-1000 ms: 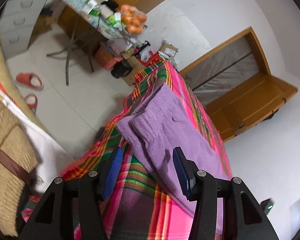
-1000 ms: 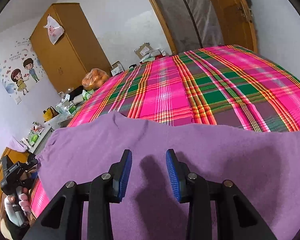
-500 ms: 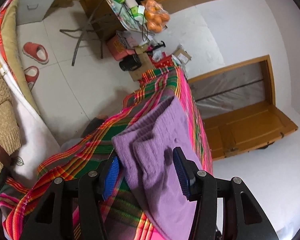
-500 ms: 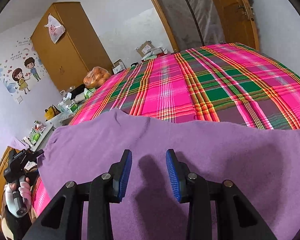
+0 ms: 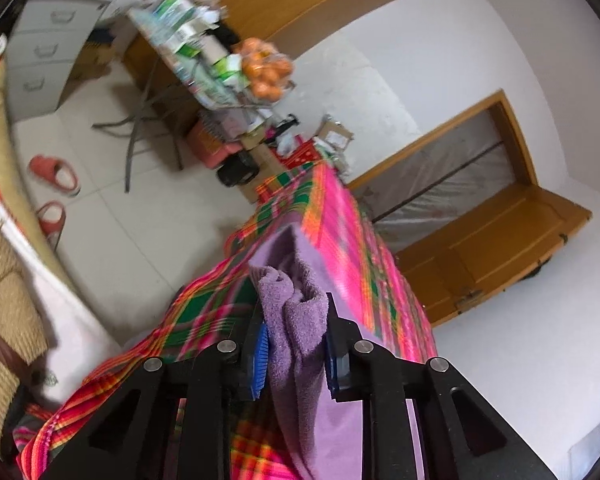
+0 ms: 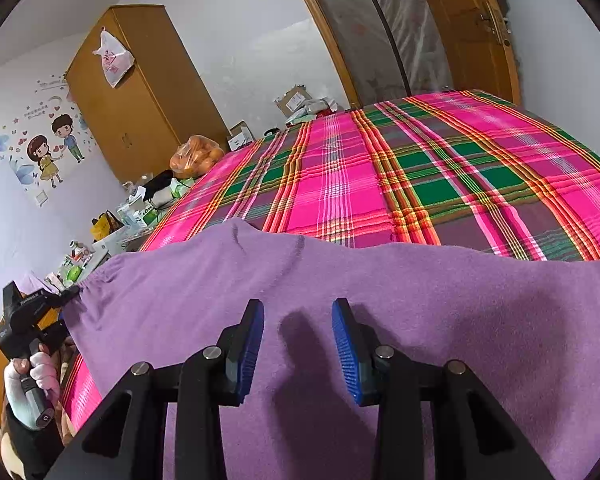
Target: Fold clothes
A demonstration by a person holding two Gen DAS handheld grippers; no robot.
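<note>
The left gripper [image 5: 294,344] is closing, with a bunched corner of the purple garment [image 6: 380,300] between its blue pads [image 5: 260,360]. The rest of the garment lies flat on the plaid bedspread [image 6: 420,168]. Ahead of the right gripper [image 6: 298,344], the garment's far edge gives way to bare bedspread, open room for movement. That gripper is released, jaws apart over the fabric. One second earlier the left jaws stood wide around a flat corner; the right has not changed.
</note>
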